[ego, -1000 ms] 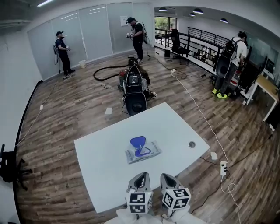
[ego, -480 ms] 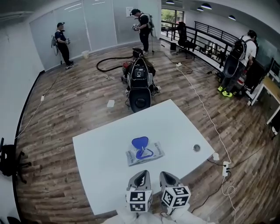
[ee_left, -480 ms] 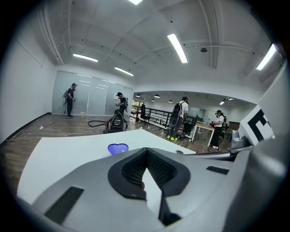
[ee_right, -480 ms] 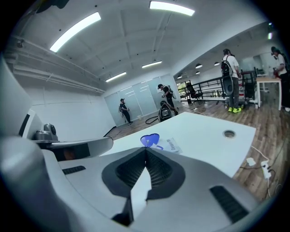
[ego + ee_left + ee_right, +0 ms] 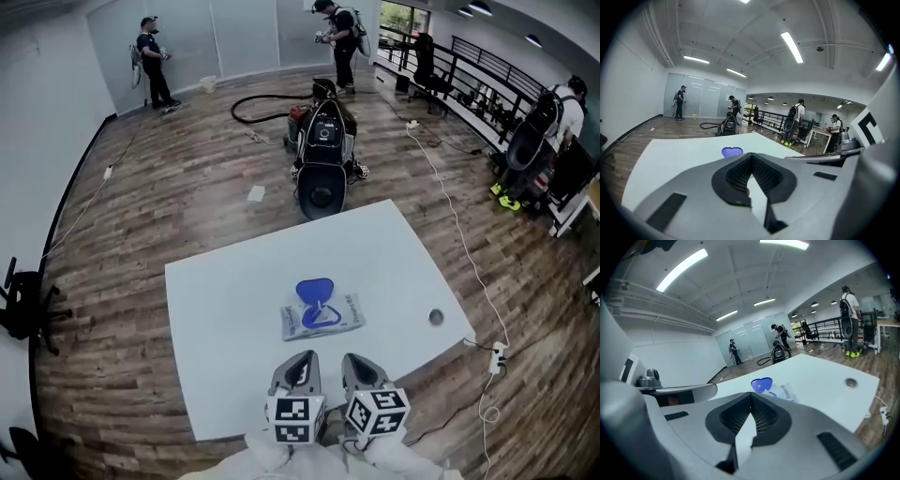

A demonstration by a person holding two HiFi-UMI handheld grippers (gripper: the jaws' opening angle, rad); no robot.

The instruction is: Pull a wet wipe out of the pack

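The wet wipe pack (image 5: 323, 317) lies flat in the middle of the white table (image 5: 225, 309), its blue heart-shaped lid (image 5: 314, 290) flipped open toward the far side. Both grippers sit side by side at the table's near edge, short of the pack. My left gripper (image 5: 298, 368) is shut and holds nothing; in the left gripper view (image 5: 751, 154) only the blue lid (image 5: 732, 152) shows past its jaws. My right gripper (image 5: 361, 368) is also shut and holds nothing; the right gripper view (image 5: 751, 395) shows the pack (image 5: 783, 391) and lid (image 5: 762, 384) just ahead.
A round cable hole (image 5: 435, 317) sits in the table's right part. A black machine with a hose (image 5: 322, 169) stands on the wood floor beyond the far edge. A cable and power strip (image 5: 497, 356) lie at the right, a black chair (image 5: 23, 305) at the left. People stand far off.
The head view has tilted down and shifted, so the table and pack sit a little further right in frame. Both grippers stay at the near edge; the pack is untouched.
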